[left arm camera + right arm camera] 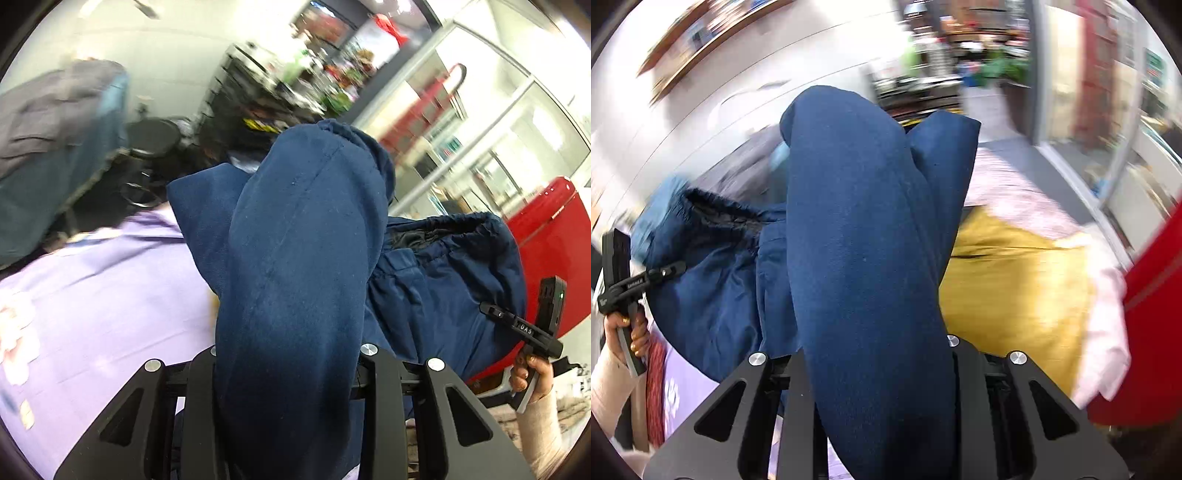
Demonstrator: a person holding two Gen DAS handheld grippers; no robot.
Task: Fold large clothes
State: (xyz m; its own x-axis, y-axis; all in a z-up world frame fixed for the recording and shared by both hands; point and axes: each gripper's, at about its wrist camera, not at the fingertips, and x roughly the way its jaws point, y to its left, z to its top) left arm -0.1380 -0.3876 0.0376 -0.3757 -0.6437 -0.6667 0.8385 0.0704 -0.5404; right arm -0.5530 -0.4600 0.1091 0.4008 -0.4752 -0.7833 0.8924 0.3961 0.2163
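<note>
Navy-blue fleece garment (295, 266) with a gathered elastic edge is pinched at two spots and held up in the air, one thick roll of it running straight forward out of each tool; the left gripper (286, 373) has its black jaws clenched on one roll, and the right gripper (877, 362) is clamped on another in the same way, cloth filling the gap between the fingers in both wrist views. From the left tool the right gripper lies off to the right, with the elastic edge (450, 229) sagging between the two; from the right tool the left one sits far left. So the garment's long axis seems to run across, from tool to tool, and neither hand looks nearer its middle. Below lies a lilac flowered sheet (103, 295), with a mustard-yellow cloth (1015, 295) beside it and a glossy red cabinet (554, 266) at the right. My guess is the coming move is laying the garment down flat on the lilac sheet, which depends on keeping that span taut
</note>
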